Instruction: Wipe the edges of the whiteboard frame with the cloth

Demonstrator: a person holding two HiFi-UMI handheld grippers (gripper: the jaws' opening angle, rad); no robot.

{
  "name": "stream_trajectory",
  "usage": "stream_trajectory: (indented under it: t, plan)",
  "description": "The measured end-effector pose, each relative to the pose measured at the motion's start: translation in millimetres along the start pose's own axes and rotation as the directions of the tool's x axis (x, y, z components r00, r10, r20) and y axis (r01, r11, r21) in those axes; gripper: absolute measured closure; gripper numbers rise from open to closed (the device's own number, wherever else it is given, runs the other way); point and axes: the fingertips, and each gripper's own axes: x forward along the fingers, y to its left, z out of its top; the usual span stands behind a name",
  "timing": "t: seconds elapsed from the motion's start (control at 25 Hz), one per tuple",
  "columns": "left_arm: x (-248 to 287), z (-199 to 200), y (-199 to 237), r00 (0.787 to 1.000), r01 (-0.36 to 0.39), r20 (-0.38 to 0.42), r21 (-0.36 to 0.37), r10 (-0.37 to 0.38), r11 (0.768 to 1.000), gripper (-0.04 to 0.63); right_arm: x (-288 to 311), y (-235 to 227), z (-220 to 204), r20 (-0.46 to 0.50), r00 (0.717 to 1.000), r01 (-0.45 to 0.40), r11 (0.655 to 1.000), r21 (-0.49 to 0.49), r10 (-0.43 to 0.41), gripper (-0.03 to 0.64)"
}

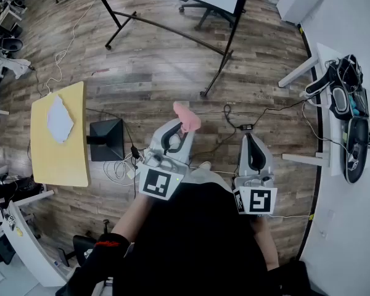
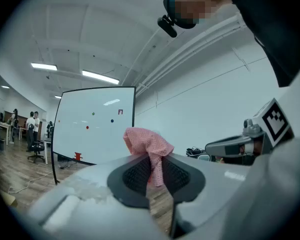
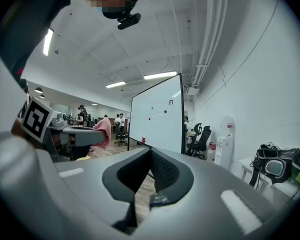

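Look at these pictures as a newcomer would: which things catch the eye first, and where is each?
The pink cloth stands out most, pinched upright between the shut jaws of the left gripper. Ahead, across the wood floor, stands the whiteboard in its black frame, dotted with small coloured marks. The right gripper sits beside the left, jaws together on nothing.

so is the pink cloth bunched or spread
Bunched: the pink checked cloth is a crumpled wad pinched in the jaws of the left gripper.
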Motion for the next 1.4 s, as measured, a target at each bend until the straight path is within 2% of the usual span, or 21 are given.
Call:
stream_trajectory:
  t: [0.2, 0.48, 0.8, 1.08, 1.24, 1.4]
  plan:
    - [12.6, 4.4, 18.4, 1.0, 0.03, -0.006, -0.012, -0.03, 0.999, 0.548, 19.7, 4.2, 7.2, -0.003, 1.0, 0.018, 1.0, -0.009, -0.019, 0.617]
    - [36.5, 8.6, 43.9, 0.999, 0.044, 0.01, 0.01, -0.044, 0.999, 0.548, 53.2, 1.9, 14.0, 0.0, 0.999, 0.046, 0.999, -0.014, -0.046, 0.617]
    - [60.5, 10.4, 94.9, 0.998, 0.059, 0.024, -0.006, -0.059, 0.998, 0.548, 104.4, 11.5, 16.6, -0.009, 0.997, 0.081, 0.996, -0.023, -0.081, 0.617]
    - [80.4, 10.9, 132.8, 0.994, 0.104, 0.032, -0.017, -0.103, 0.994, 0.548, 145.1, 20.5, 25.7, 0.014, 0.991, 0.13, 0.991, 0.008, -0.13, 0.615]
    - [85.6, 10.9, 145.6, 0.988, 0.148, 0.041, 0.012, -0.149, 0.989, 0.548, 165.0, 24.6, 25.2, 0.008, 0.988, 0.154, 0.988, 0.006, -0.154, 0.615]
    - [90.0, 6.4, 165.5, 0.987, 0.161, 0.029, -0.017, -0.16, 0.987, 0.548, 185.8, 32.0, 25.7, 0.009, 0.986, 0.168, 0.986, -0.007, -0.168, 0.615]
